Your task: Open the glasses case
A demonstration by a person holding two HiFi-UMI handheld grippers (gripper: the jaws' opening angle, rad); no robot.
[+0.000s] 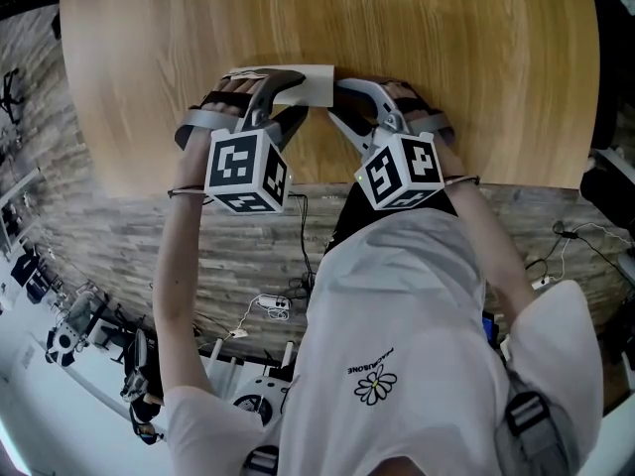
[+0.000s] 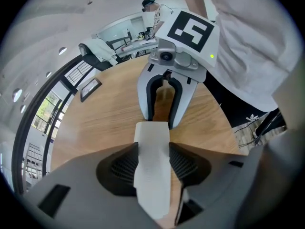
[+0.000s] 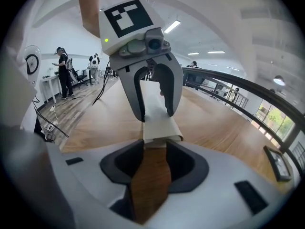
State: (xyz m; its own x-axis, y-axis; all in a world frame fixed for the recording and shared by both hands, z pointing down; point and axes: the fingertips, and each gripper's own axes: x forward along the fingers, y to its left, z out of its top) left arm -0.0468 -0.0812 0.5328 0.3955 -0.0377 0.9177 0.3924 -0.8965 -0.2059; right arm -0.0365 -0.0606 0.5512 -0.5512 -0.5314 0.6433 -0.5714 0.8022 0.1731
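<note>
A white glasses case (image 1: 310, 87) lies shut near the front edge of the round wooden table (image 1: 446, 48). My left gripper (image 1: 260, 79) is shut on the case's left end. In the left gripper view the case (image 2: 151, 142) fills the gap between the dark pads of that gripper (image 2: 152, 165). My right gripper (image 1: 340, 92) is at the case's right end. In the right gripper view the end of the case (image 3: 159, 120) sits between the pad tips of that gripper (image 3: 156, 144). Each gripper faces the other along the case.
The table's front edge (image 1: 327, 184) runs just behind the two marker cubes, with the person's body close to it. Cables and a power strip (image 1: 273, 307) lie on the floor below. People stand far off at desks (image 3: 64, 75).
</note>
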